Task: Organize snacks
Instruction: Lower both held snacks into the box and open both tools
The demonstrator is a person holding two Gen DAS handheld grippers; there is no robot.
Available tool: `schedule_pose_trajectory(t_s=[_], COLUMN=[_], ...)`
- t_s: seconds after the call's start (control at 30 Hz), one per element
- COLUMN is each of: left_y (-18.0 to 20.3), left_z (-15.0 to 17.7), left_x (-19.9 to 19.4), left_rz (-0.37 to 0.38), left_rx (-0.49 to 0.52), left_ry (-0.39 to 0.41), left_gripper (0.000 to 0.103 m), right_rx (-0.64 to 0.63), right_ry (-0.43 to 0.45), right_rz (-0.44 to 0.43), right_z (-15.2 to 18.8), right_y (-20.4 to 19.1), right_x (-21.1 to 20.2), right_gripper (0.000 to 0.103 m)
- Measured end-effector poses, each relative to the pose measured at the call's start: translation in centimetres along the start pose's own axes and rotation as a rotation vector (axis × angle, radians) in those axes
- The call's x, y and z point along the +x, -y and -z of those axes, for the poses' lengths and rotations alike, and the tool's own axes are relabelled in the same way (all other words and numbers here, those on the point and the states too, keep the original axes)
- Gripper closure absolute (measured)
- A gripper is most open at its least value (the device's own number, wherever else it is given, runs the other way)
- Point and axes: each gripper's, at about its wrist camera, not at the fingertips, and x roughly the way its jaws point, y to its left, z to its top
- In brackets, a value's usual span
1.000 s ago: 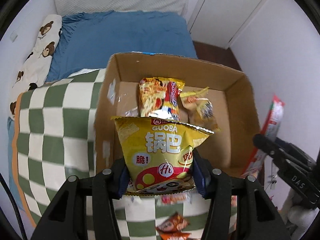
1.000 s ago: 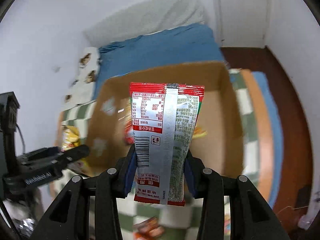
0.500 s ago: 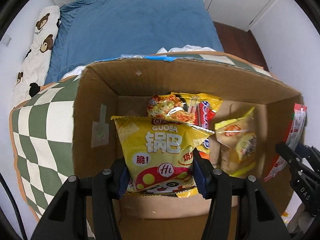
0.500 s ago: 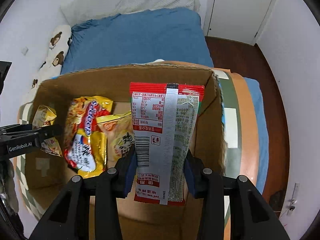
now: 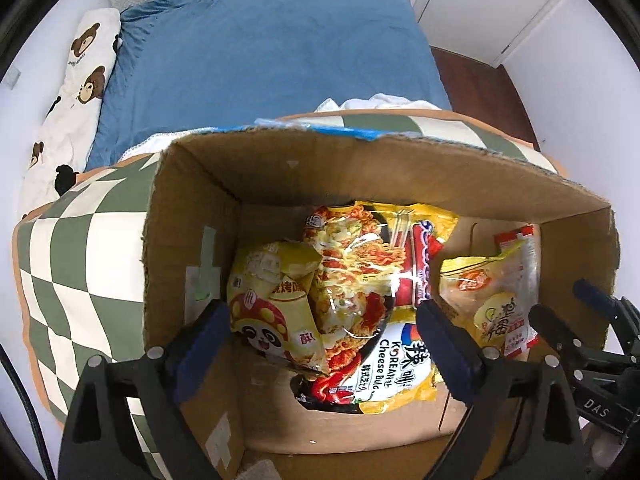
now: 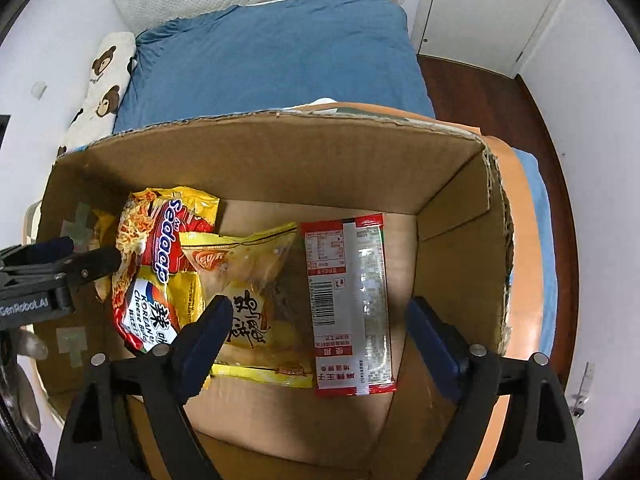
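Snacks lie loose in the cardboard box (image 6: 360,160) under both spread, empty pairs of jaws. Below the left gripper (image 5: 324,340): a yellow panda bag (image 5: 272,308) and a noodle packet (image 5: 360,280). Below the right gripper (image 6: 316,340): a yellow pouch (image 6: 248,280) and a red-and-silver packet (image 6: 348,300). Beyond the box are a checkered blanket (image 5: 80,260), a blue bedsheet (image 6: 272,52) and a white door (image 6: 480,8).

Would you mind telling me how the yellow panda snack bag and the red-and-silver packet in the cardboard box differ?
The yellow panda snack bag is puffy and shows its printed front; the red-and-silver packet is slim, flat and lies back side up, barcode showing. The panda bag sits at the box's left end against the Sedaap noodle pack; the packet lies near the right end. Both lie released inside the cardboard box, below open grippers.
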Motion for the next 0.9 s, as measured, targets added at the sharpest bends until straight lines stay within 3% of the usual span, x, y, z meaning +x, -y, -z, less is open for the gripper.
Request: schedule_pose_trajectory(t_s=[0.23,0.4,0.9], left_y=[1.2,1.4,2.2], left_z=[1.5,4.1,13.7], left_x=[-1.9,-3.5,-10.7], left_rz=[-0.007,-0.023,-0.042], left_rx=[0.027,0.027,0.057], left_ry=[0.065,0.157,0.398], left_gripper=[0.008,0.008,0.008], right_rx=[0.052,0.075,0.049], right_ry=[0.006,0.046,0.270], right_rz=[-0.029,-0.011,0.034], right_z=[0.6,2.6,11.1], right_y=[0.3,0.2,-2.2], right_x=[-0.5,-2.0,-10.3], right_gripper=[0.012,0.012,0.012])
